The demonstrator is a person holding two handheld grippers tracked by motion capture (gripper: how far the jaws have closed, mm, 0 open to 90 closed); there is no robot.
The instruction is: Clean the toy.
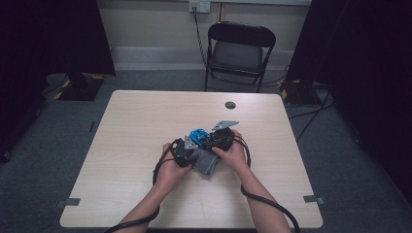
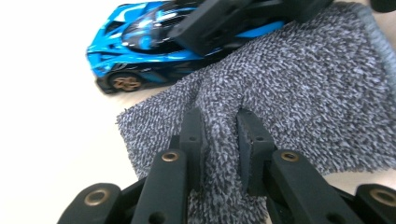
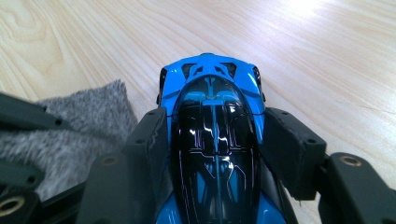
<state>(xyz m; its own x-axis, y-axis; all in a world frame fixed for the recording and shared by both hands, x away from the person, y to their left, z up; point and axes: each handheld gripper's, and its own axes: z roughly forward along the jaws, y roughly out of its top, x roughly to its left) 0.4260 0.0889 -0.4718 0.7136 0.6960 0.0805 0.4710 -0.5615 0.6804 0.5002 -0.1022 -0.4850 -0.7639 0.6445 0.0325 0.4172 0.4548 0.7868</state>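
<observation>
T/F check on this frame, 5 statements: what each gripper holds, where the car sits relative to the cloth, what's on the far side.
1. The left gripper pinches a fold of the grey cloth. True.
2. The right gripper is empty. False: its jaws clamp the sides of the blue toy car.
3. The car is wrapped inside the cloth. False: it sits beside the cloth's edge, body uncovered.
4. A black folding chair stands beyond the table. True.
5. The cloth is red. False: it is speckled grey.
</observation>
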